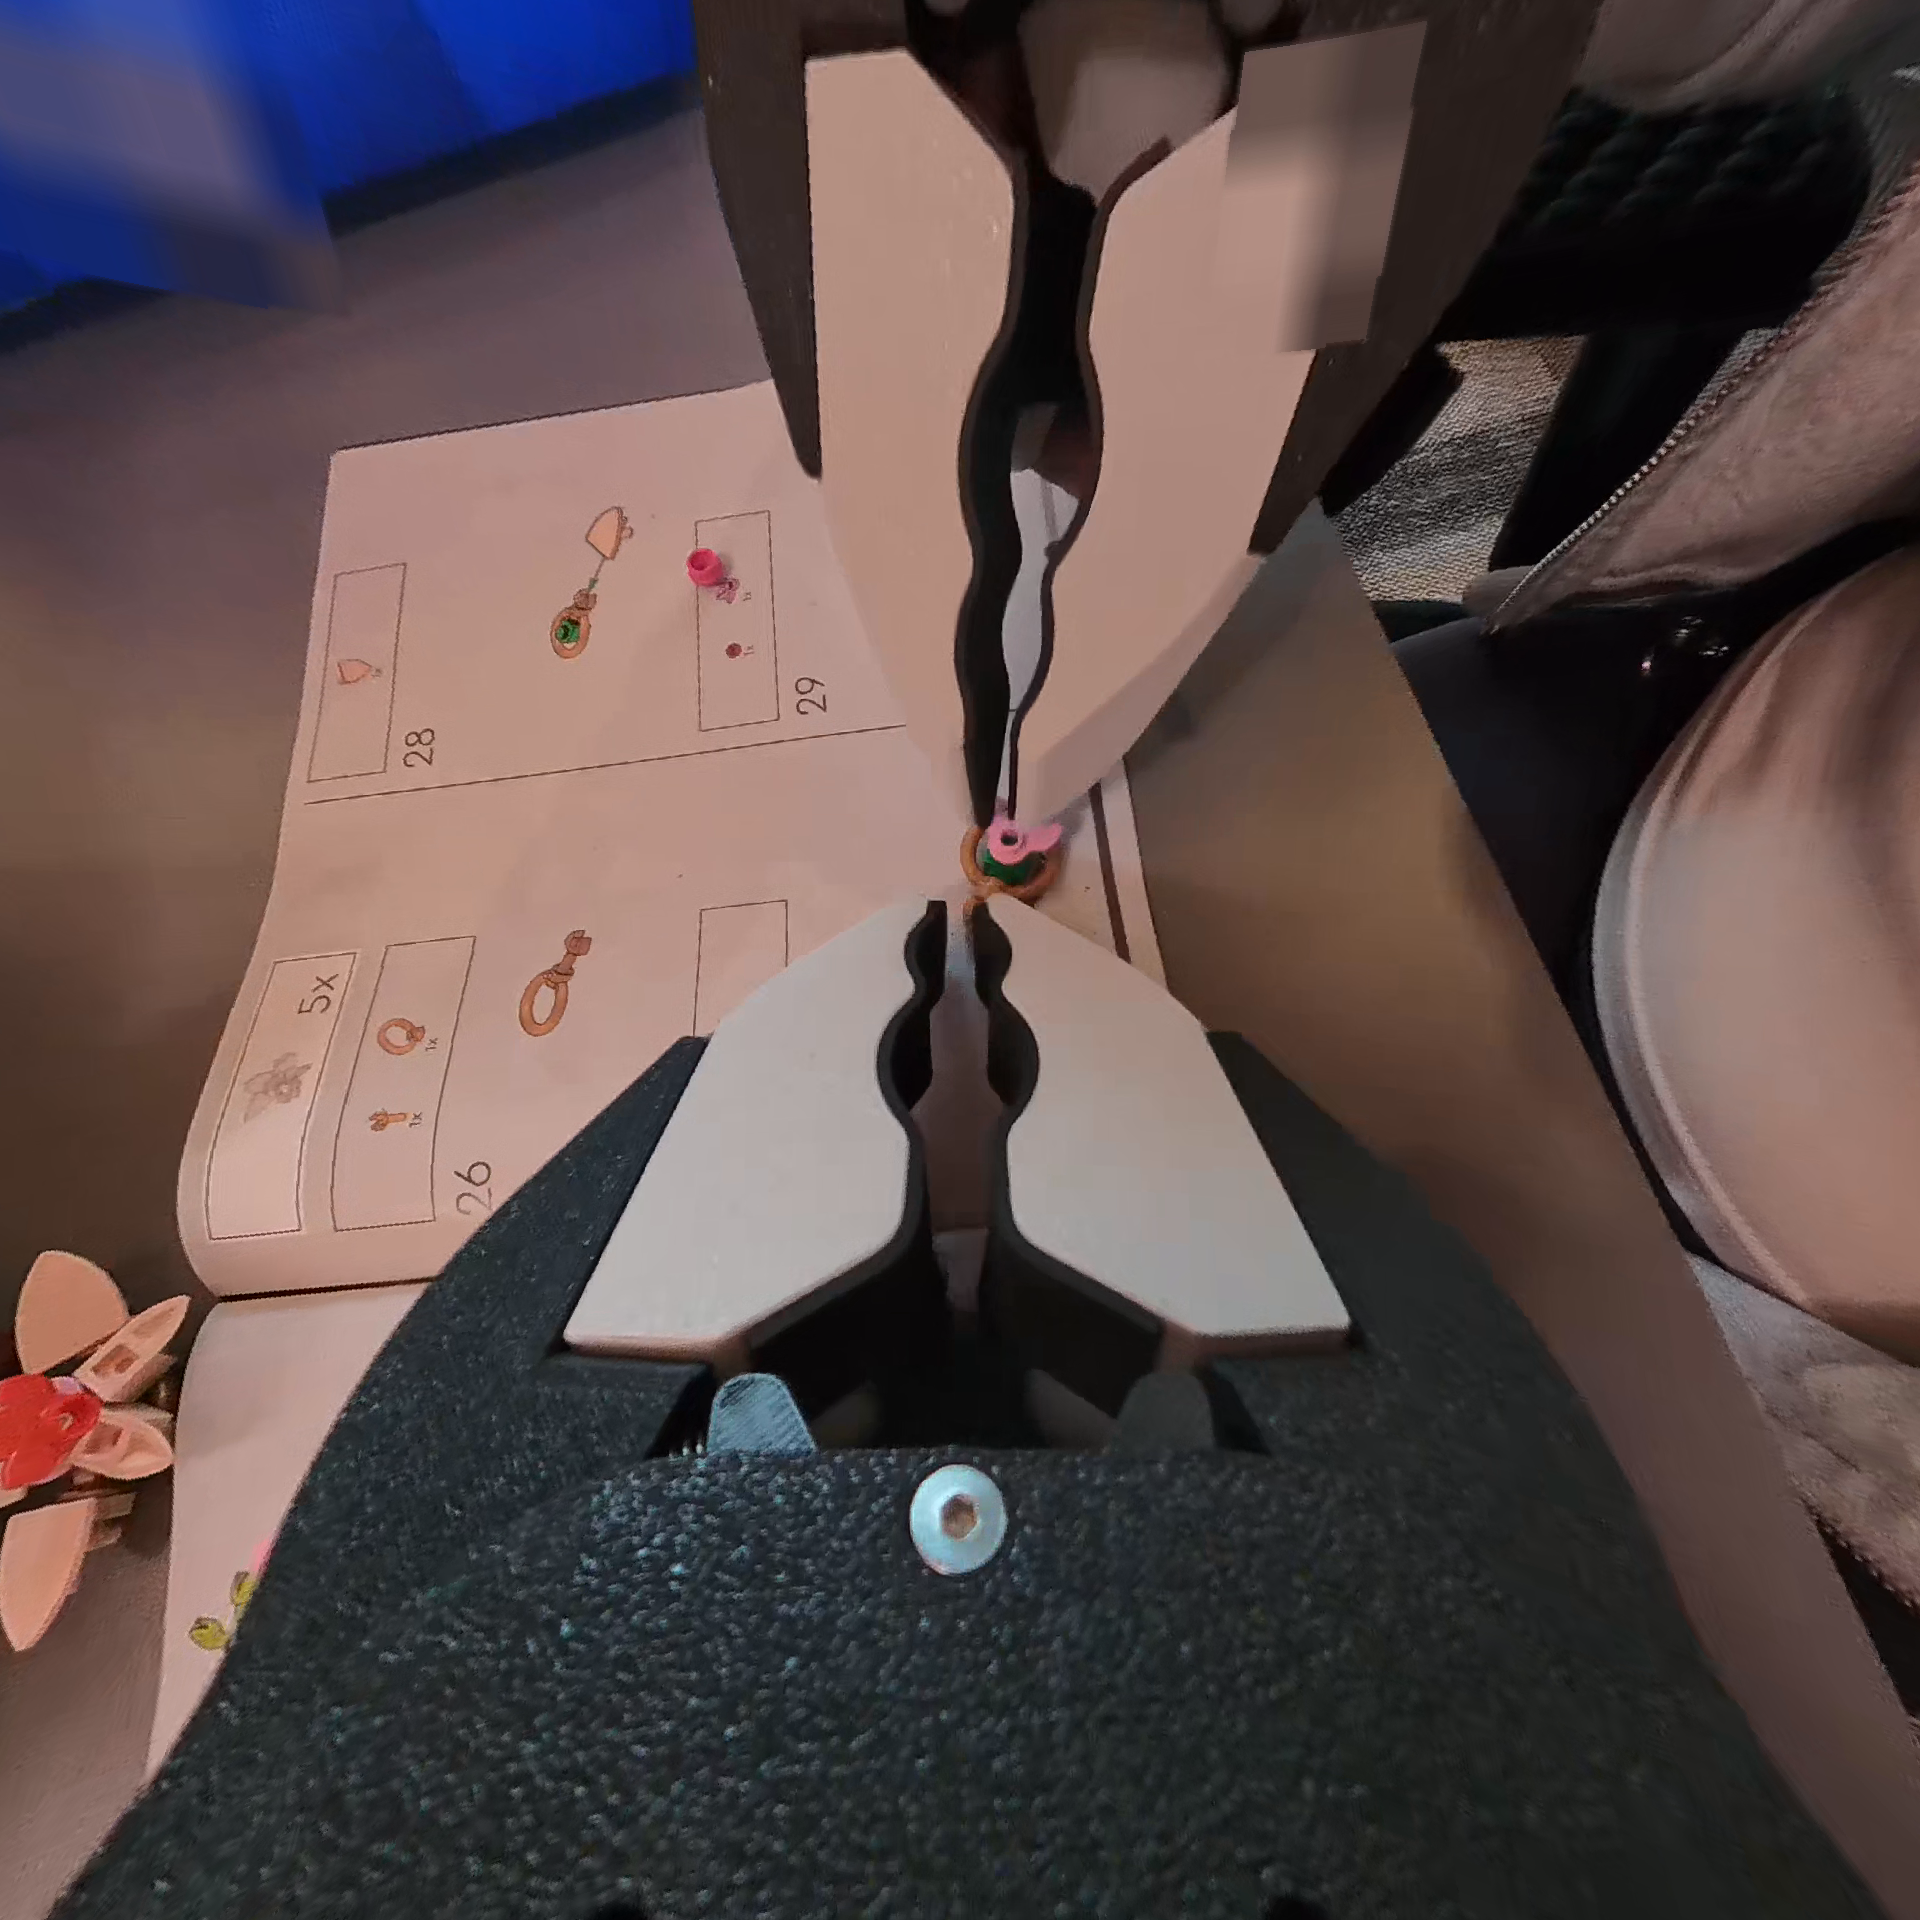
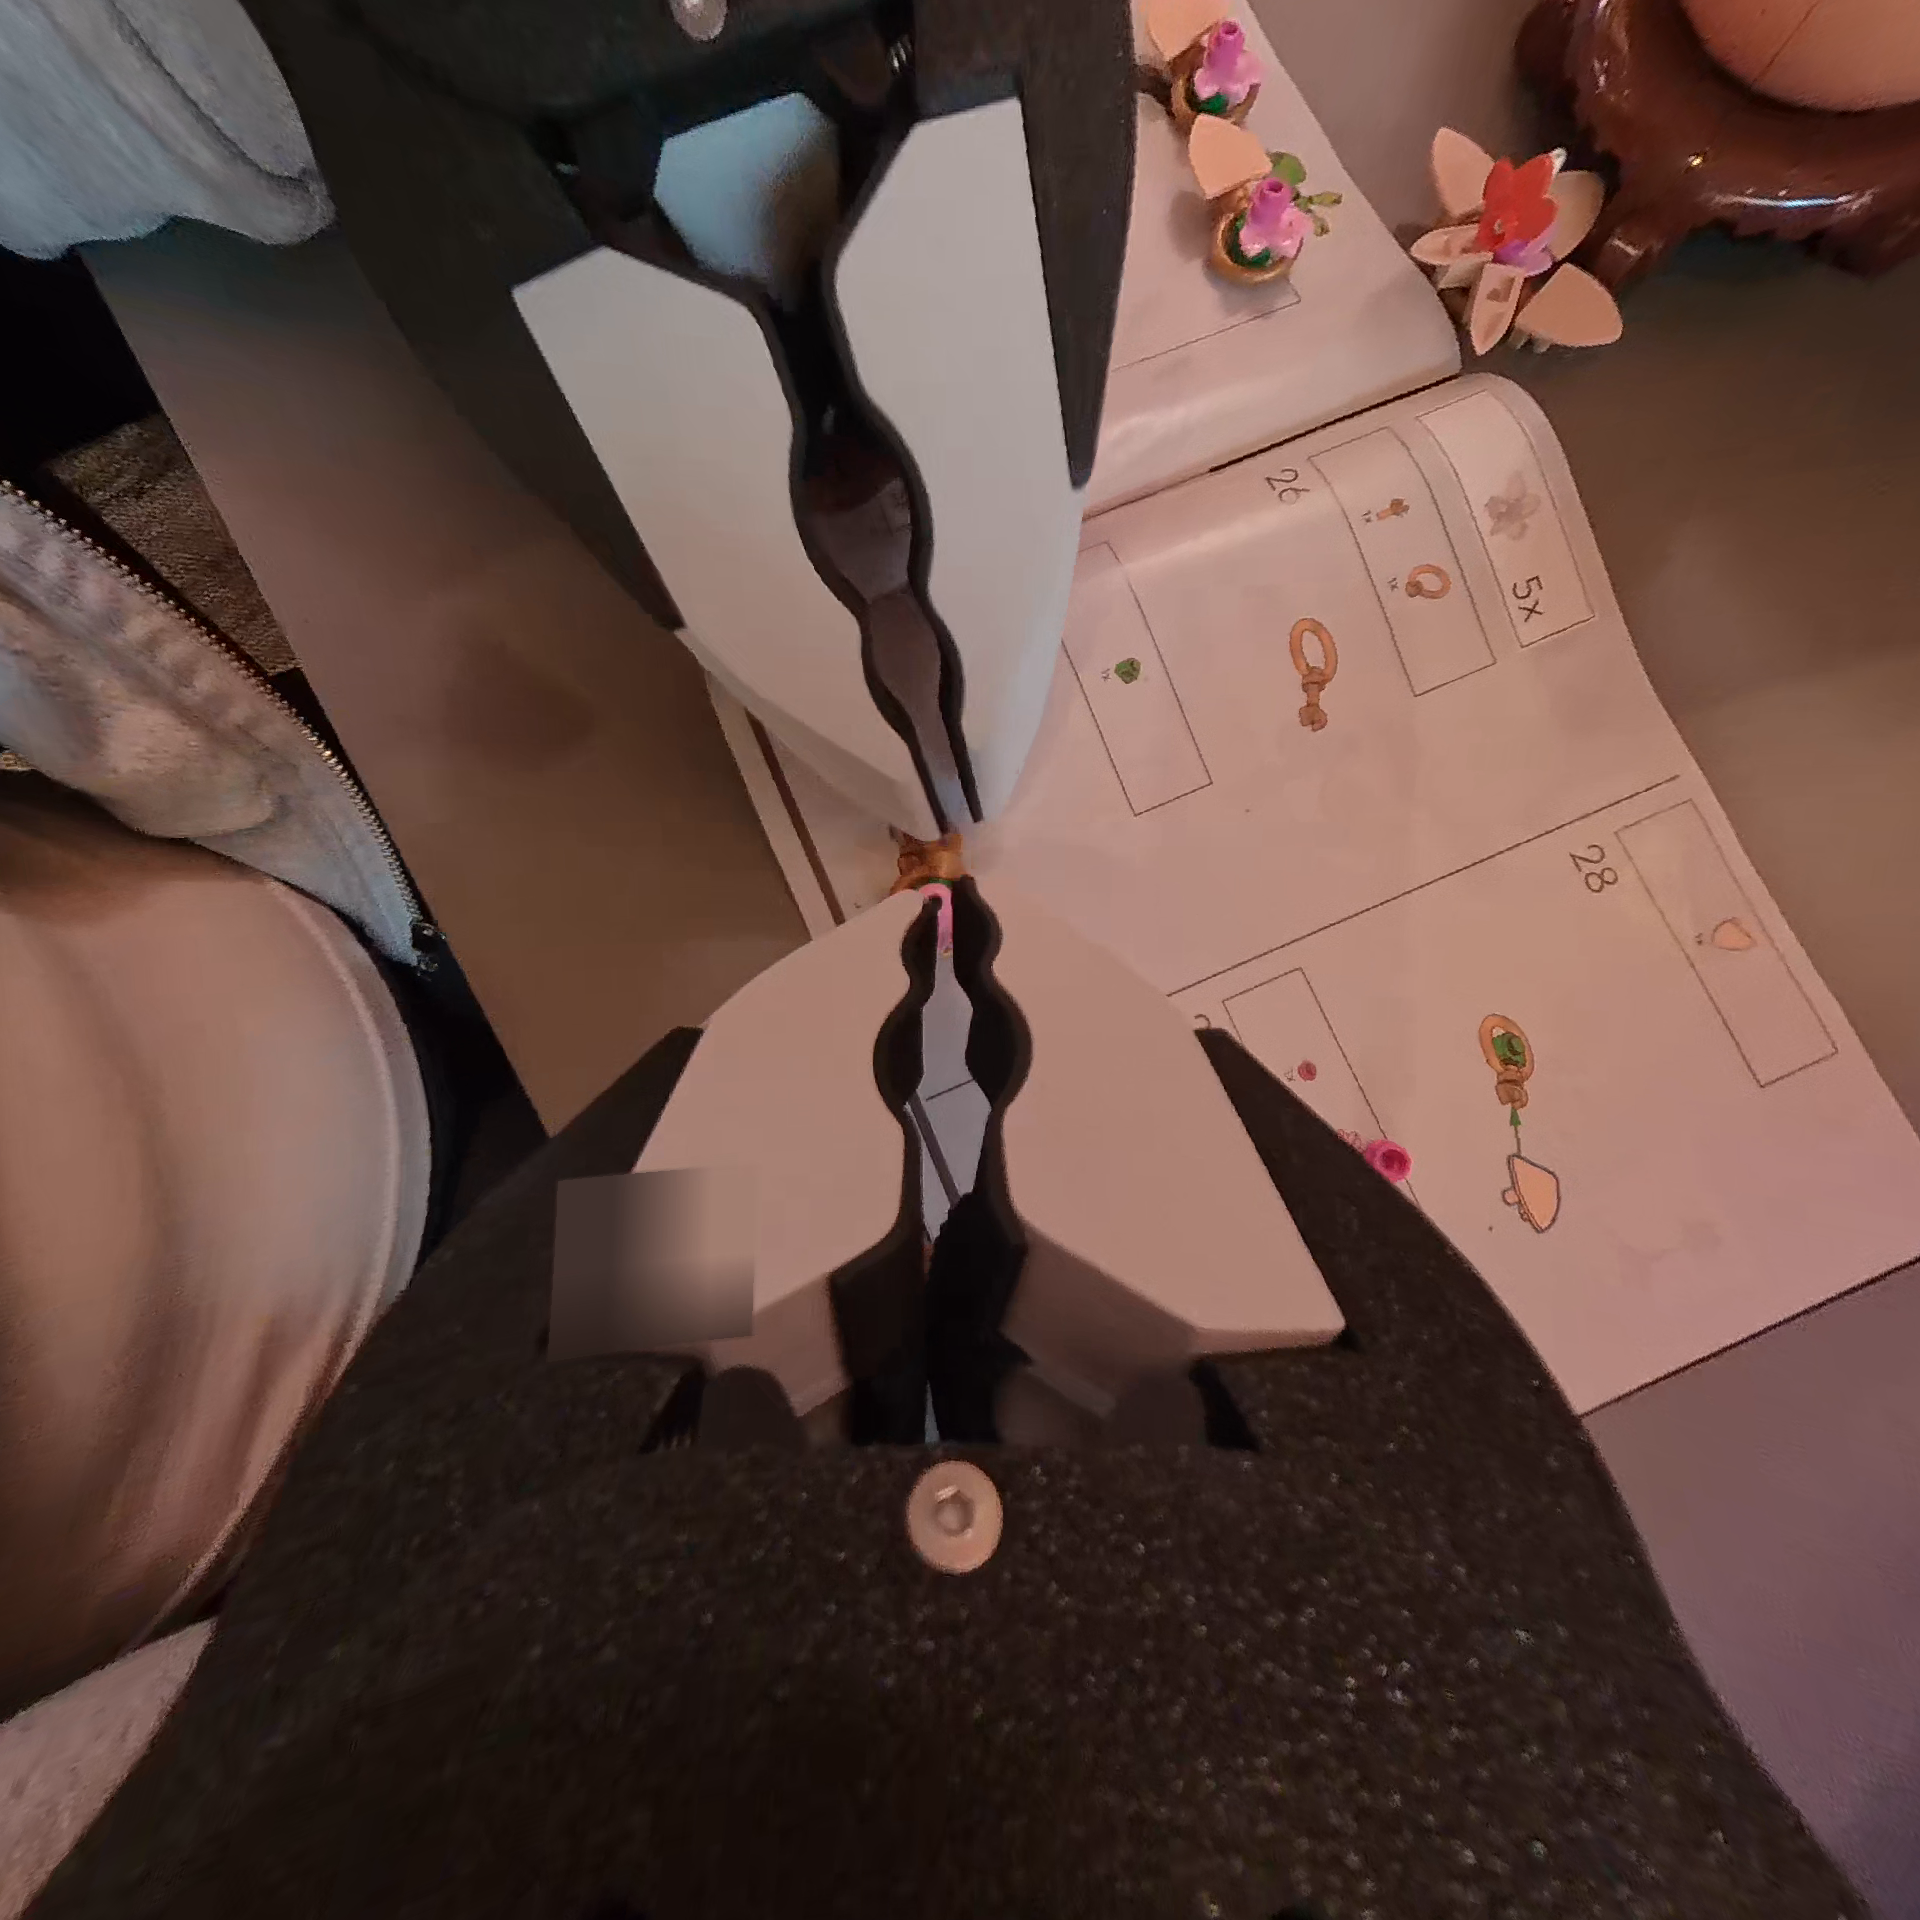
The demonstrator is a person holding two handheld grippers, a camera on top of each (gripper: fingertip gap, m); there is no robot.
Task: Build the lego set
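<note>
Where the left wrist view looks down its own pale fingers, the left gripper is clenched on the lower stem of a small gold ring piece, its tips nearly meeting. Item: ring of tan-gold plastic, a green stud seated in its loop, a pink flower piece on top with a hole in its middle. Position: held just above the near edge of an open instruction booklet on a brown table. Opposite, the right gripper reaches in from above, its tips pinched on the pink flower piece. Also listed: a loose pink cup-shaped bead on the page; a red-centred flower with cream petals at the left edge. Right wrist view: right gripper closed, pink flower piece pressed between its pads, gold ring piece just beyond, gripped from the far side by the left gripper. Beyond: two small gold pots with pink blooms on the booklet, and a dark brown carved stand behind the petalled flower.
</note>
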